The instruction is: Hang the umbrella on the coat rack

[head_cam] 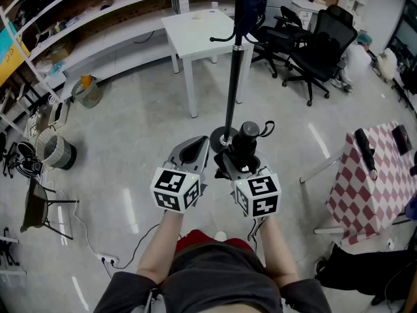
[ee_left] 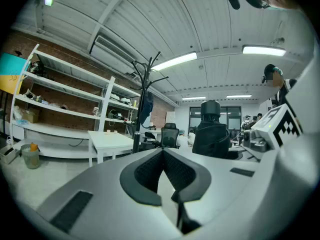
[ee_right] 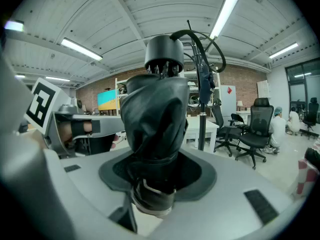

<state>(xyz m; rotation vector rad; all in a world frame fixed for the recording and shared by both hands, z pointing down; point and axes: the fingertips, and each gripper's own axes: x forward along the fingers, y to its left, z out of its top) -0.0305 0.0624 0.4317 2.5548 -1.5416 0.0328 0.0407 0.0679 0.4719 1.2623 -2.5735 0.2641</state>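
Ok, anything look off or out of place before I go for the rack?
Nothing stands out. The folded black umbrella is clamped squarely in the right gripper. The coat rack ahead stands straight, with a dark garment hanging near its top.

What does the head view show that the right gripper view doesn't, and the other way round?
Only the head view: the round base of the coat rack, a checkered table, a woven bin and the person's forearms. Only the right gripper view: the ceiling with its strip lights. Both: the black umbrella clamped in the right gripper, the rack's pole, the white table and the office chairs.
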